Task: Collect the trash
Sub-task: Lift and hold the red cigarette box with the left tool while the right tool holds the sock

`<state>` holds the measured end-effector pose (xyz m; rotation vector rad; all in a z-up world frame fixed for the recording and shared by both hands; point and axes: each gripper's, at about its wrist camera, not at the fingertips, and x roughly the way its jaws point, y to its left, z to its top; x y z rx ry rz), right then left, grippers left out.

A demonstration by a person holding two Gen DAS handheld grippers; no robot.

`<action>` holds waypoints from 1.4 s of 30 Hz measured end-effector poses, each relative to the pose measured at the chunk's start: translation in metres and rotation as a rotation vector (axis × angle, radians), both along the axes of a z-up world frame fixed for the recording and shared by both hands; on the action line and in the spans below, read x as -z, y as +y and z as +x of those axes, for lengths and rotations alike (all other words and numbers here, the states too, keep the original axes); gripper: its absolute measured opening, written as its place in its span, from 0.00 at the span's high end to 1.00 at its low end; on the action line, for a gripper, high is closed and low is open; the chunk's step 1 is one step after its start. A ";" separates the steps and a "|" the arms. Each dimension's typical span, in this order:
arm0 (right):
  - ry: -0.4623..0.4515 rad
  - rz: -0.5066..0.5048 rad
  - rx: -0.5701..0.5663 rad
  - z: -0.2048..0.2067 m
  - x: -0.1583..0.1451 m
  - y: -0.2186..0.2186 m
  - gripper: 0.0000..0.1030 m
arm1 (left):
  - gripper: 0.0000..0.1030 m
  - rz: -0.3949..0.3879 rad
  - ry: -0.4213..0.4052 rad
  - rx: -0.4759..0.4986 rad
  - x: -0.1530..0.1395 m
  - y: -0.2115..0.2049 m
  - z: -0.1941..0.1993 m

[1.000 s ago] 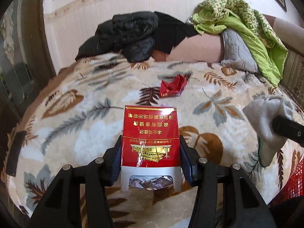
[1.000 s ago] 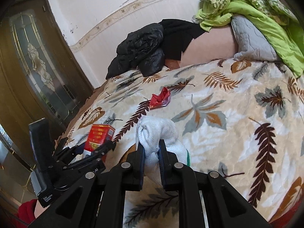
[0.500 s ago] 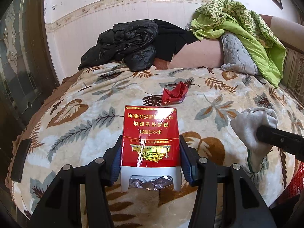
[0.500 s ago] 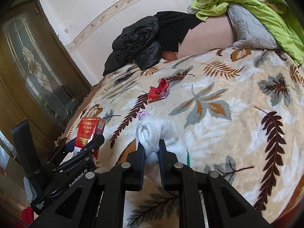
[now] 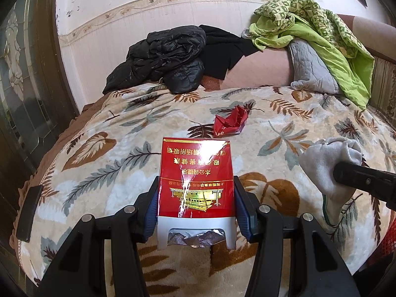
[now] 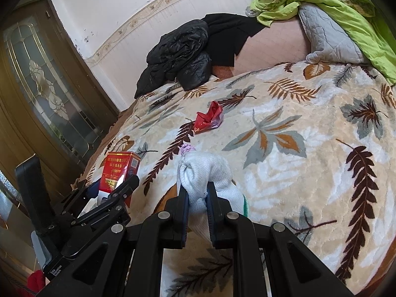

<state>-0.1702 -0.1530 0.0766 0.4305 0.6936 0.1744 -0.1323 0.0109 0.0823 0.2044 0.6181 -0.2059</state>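
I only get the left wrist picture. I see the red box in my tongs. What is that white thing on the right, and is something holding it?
Observer: It is a white sock, and the right tongs are shut on it.
Operator: Does the sock have any colour on it?
Observer: Yes, a green band shows at its edge, just right of the tongs, and a small purple bit peeks out behind its top.
Operator: What is next to my tongs on the left?
Observer: A wooden door with patterned glass stands beside the bed, past the left tongs holding the red box.
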 end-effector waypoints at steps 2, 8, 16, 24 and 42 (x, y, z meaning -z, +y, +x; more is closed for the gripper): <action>0.001 0.004 -0.001 0.001 0.001 0.000 0.86 | 0.50 0.001 0.000 0.000 0.000 -0.001 0.000; 0.000 0.010 -0.005 0.002 0.001 0.000 0.86 | 0.50 0.013 -0.005 0.006 0.002 -0.004 0.002; -0.001 0.012 -0.006 0.003 0.001 0.000 0.86 | 0.50 0.018 -0.005 0.006 0.004 -0.004 0.004; -0.005 0.014 0.001 0.006 0.001 -0.001 0.86 | 0.50 0.015 -0.003 0.004 0.003 -0.004 0.004; -0.013 0.013 0.001 0.002 0.000 0.000 0.86 | 0.50 0.025 -0.006 0.011 0.009 0.000 0.004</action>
